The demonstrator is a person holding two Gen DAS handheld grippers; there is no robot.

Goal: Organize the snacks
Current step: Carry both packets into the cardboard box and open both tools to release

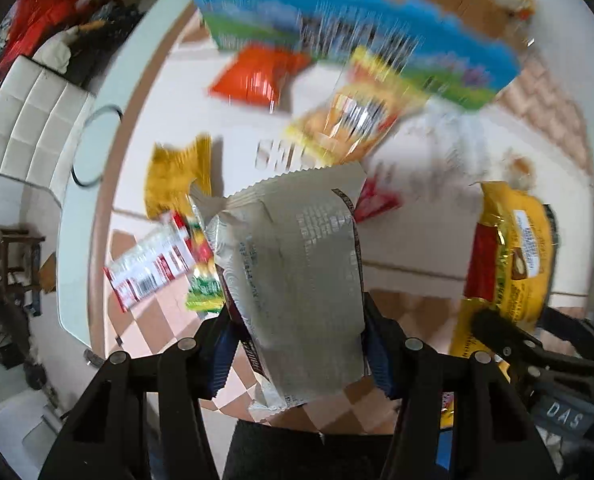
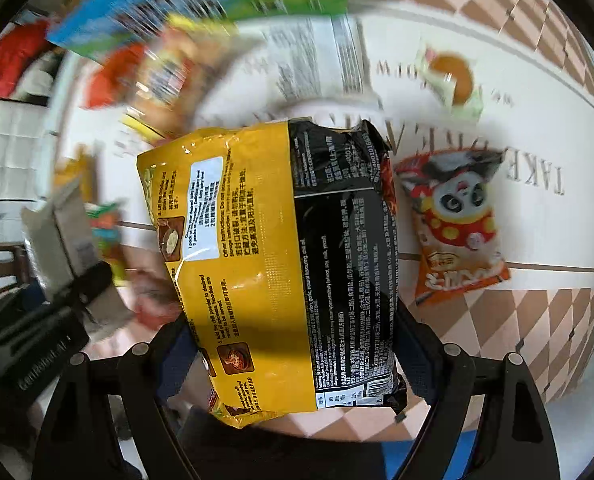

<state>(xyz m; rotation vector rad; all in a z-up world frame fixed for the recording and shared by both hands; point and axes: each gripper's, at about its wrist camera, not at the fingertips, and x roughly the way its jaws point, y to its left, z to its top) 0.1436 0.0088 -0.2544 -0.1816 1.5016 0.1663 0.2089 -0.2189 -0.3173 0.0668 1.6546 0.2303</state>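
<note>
Two packets are held, one in each gripper, both above a snack-strewn tablecloth (image 2: pixel 437 128). The left gripper (image 1: pixel 297 344) has its jaws drawn fairly narrow, pressing on the sides of a silver foil snack packet (image 1: pixel 297 280) that stands up between them. Beyond its jaws lie a blurred yellow-and-orange packet (image 1: pixel 349 120), an orange one (image 1: pixel 257 76) and a large blue-and-green bag (image 1: pixel 337 28). The right gripper (image 2: pixel 297 364) has its jaws set wide, clamped on a yellow-and-black noodle pack (image 2: pixel 281 264). Just right of those jaws an orange panda-print snack packet (image 2: pixel 457 232) lies on the cloth.
</note>
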